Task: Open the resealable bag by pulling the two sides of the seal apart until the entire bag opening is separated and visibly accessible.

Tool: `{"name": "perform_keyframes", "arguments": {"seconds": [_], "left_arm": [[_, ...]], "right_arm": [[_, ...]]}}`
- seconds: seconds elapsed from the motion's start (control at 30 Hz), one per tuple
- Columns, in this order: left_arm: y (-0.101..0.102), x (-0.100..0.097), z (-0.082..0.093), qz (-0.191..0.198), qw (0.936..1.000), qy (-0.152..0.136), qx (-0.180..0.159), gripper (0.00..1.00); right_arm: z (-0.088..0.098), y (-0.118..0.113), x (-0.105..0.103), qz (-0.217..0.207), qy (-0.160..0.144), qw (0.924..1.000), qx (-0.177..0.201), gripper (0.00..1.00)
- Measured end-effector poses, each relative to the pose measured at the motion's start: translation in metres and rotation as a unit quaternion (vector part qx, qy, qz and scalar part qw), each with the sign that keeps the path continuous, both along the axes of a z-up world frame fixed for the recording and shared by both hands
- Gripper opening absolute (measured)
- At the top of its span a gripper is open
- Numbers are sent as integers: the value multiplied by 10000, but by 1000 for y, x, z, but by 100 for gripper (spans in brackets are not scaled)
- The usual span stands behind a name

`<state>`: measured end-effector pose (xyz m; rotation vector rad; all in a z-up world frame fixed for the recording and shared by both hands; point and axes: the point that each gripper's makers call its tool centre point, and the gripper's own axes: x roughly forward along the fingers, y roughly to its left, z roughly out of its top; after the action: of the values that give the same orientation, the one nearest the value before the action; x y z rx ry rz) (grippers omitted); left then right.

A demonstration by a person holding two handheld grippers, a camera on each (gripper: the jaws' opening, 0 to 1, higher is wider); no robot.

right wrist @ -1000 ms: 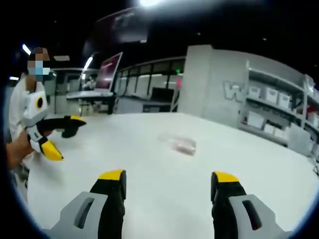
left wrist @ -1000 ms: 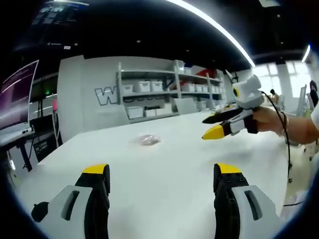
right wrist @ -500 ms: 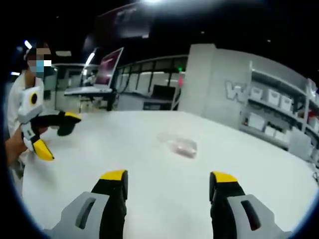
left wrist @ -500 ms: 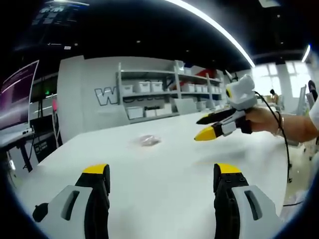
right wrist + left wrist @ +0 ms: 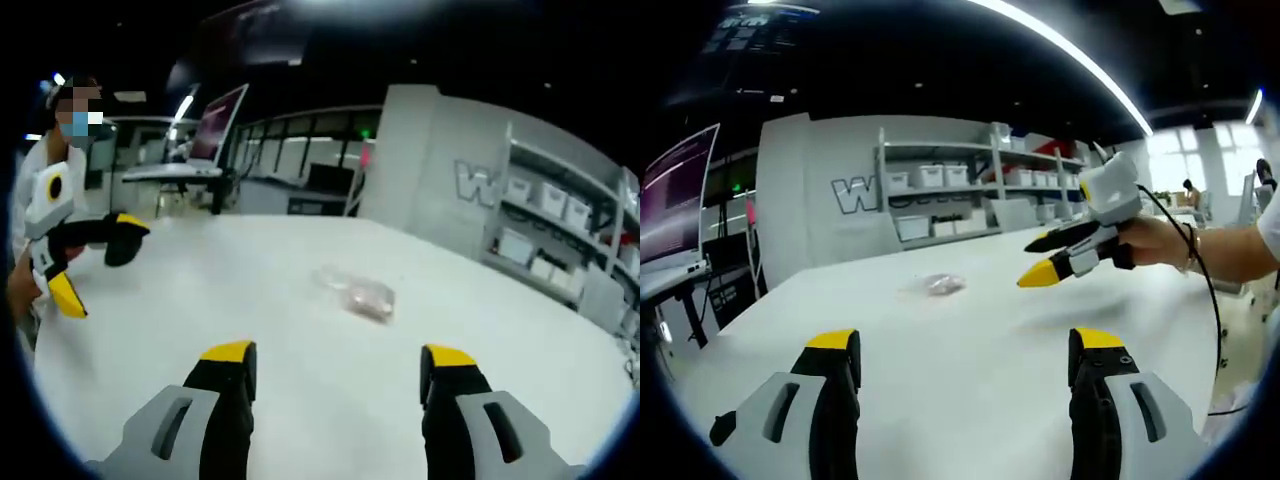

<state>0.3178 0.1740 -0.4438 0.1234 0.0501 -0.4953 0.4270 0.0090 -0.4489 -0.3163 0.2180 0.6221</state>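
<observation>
A small clear resealable bag [image 5: 939, 284] with something pinkish inside lies flat on the white table [image 5: 970, 340]; the right gripper view has the bag [image 5: 362, 296] a little beyond the jaws. My left gripper [image 5: 965, 345] is open over the table, well short of the bag. Held in a hand, my right gripper [image 5: 1042, 256] comes in from the right, open, hovering above the table to the bag's right. From its own camera the right gripper [image 5: 338, 358] stands open and empty. The left gripper [image 5: 92, 258] appears at the far left there, open.
Shelving with white bins [image 5: 970, 190] stands behind the table against a grey wall. A monitor [image 5: 220, 125] and desks sit at the back. A person in white [image 5: 40, 180] is at the left edge. A cable [image 5: 1210, 300] trails from the right gripper.
The right gripper has moved left and forward toward the bag, which now sits larger and closer in its own view. The left gripper has held still.
</observation>
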Motion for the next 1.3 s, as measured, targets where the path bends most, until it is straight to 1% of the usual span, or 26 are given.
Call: {"name": "perform_keyframes", "arguments": {"seconds": [0.5, 0.77, 0.87, 1.3], "left_arm": [[2, -3, -2, 42, 10000, 36, -15, 85], [2, -3, -1, 63, 10000, 43, -29, 85], [2, -4, -2, 71, 10000, 52, -37, 85], [1, -6, -1, 88, 9999, 68, -20, 85]], "right_arm": [[-7, 5, 17, -39, 115, 9999, -77, 65], [-8, 6, 20, -59, 92, 9997, -198, 65], [-8, 8, 21, -34, 103, 9998, -138, 65], [-8, 8, 30, -33, 102, 9998, -157, 63]]}}
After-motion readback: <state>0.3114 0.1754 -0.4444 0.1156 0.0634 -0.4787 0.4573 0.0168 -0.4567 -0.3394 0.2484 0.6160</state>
